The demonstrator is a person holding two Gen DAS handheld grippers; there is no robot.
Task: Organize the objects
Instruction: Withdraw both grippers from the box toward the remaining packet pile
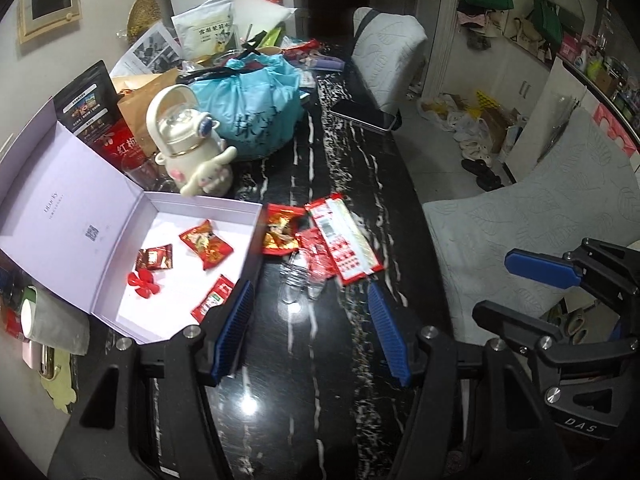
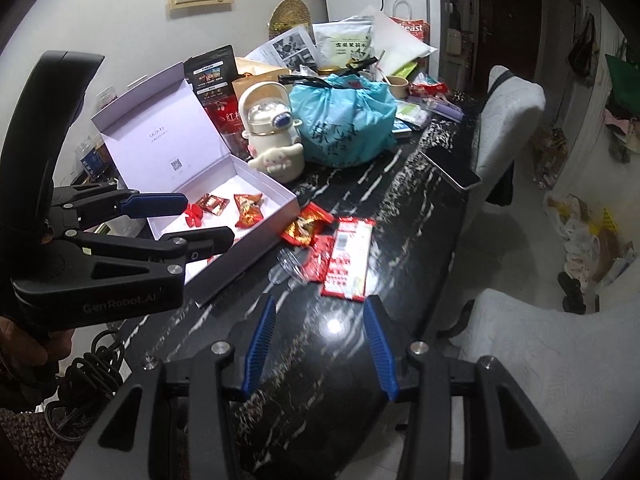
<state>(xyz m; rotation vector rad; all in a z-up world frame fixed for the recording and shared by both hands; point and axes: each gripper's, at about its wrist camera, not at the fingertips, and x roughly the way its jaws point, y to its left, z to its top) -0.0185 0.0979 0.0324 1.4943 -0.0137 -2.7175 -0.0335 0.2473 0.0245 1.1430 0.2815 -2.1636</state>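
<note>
Working over a black marble table (image 1: pixel 312 380) veined in white, you hold both tools low above its near end with nothing between their fingers. Your left gripper (image 1: pixel 310 332) has its jaws spread wide over bare stone, and your right gripper (image 2: pixel 322 344) is spread just as wide beside it. The open lilac box (image 1: pixel 200 204) sits at the table's left edge with its lid propped back; inside lie several red snack packets (image 1: pixel 206 244) and a red flower clip (image 1: pixel 143 282). Just outside its right wall, more red packets (image 1: pixel 344 236) are heaped on the stone with a clear plastic piece (image 1: pixel 296 276). Behind them stand a cream bottle (image 1: pixel 188 140) and a tied blue bag (image 1: pixel 256 112) among clutter. Pale upholstered chairs (image 1: pixel 532 232) line the right side, and a white tiled floor (image 2: pixel 532 208) lies beyond.
</note>
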